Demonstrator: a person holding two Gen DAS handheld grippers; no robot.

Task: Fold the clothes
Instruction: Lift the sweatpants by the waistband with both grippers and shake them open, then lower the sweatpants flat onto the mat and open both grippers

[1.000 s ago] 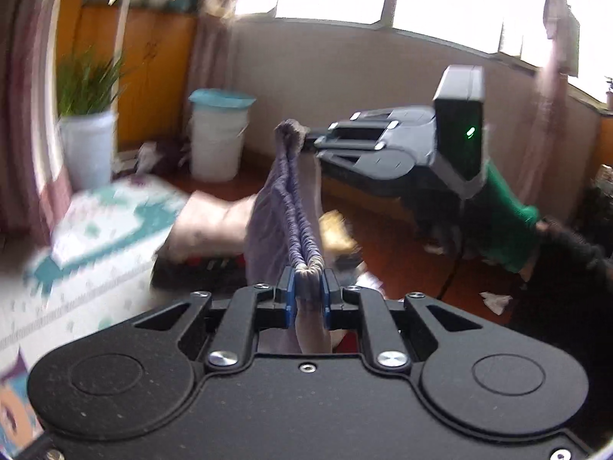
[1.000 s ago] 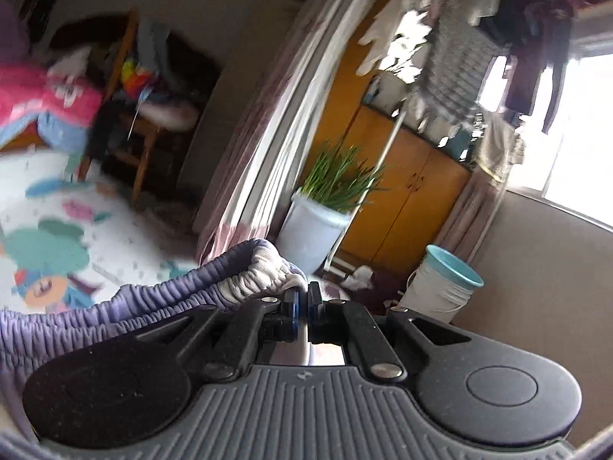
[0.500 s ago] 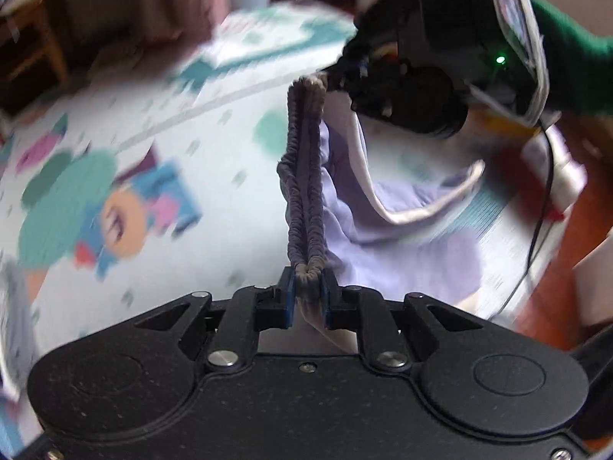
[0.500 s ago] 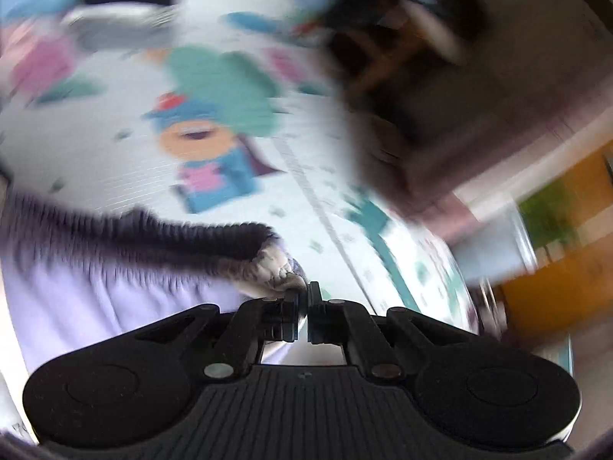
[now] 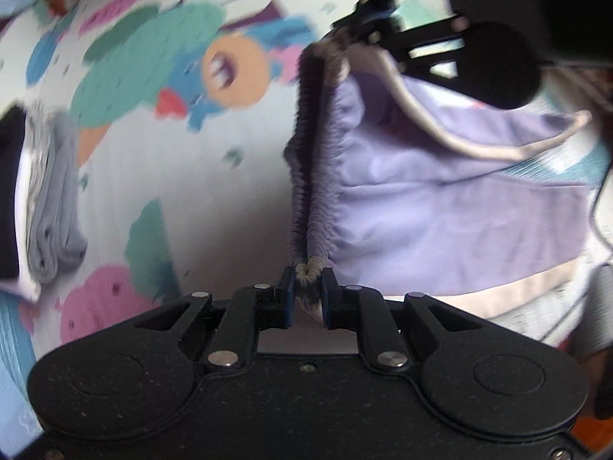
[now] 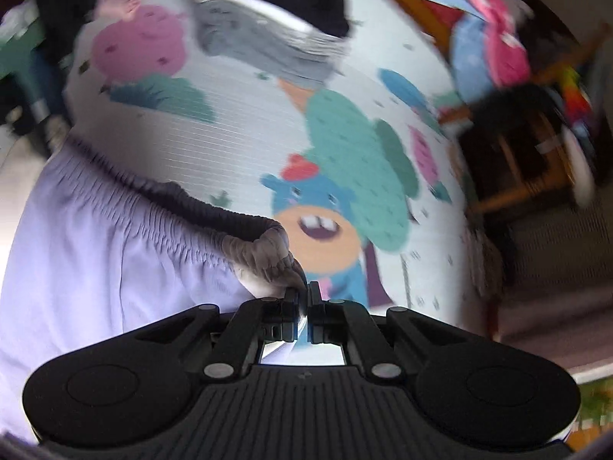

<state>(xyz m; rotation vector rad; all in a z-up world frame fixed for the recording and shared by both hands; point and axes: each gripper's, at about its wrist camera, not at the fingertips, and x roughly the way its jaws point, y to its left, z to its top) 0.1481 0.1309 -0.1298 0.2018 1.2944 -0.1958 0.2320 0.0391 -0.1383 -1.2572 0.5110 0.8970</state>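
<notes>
Soft daylight, heavy motion blur, fisheye bending and dark corners.

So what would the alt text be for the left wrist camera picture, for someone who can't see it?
A black left gripper has its jaws shut on one end of the gathered waistband of lilac shorts, while the right gripper holds the far end. Below lies a cartoon-printed play mat with folded grey clothes at its left edge.

Cartoon-print mat (image 5: 214,176) w/ teal, pink, orange shapes. Folded pile (image 5: 46,199), grey + black, lies on it at 9 o'clock in left view, 12 o'clock in right view.
</notes>
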